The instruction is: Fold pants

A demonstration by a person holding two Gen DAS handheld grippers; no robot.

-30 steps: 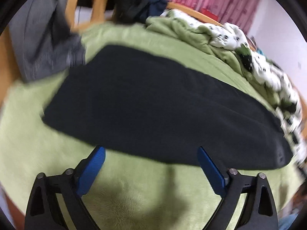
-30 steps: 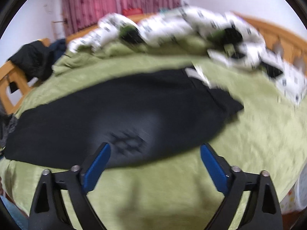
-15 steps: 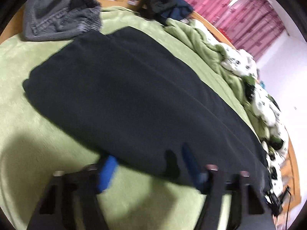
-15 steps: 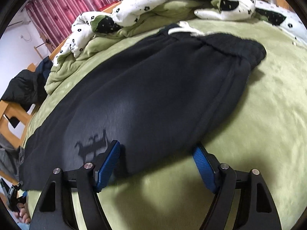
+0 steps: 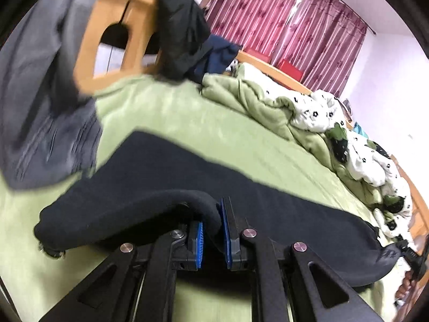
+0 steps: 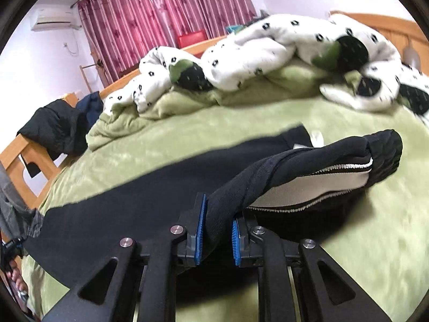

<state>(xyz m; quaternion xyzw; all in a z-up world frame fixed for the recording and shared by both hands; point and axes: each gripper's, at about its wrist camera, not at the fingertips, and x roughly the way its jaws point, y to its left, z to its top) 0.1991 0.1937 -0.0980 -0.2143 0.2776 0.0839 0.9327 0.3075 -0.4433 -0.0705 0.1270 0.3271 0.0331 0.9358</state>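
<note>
Pants on the green bed, near edge pinched by both grippers.
Left gripper and right gripper, open a second ago, have just closed on cloth and raised it; carry both ends across level, so the fold lands straight.

A home bedroom: bed, rumpled duvet, curtains.
</note>
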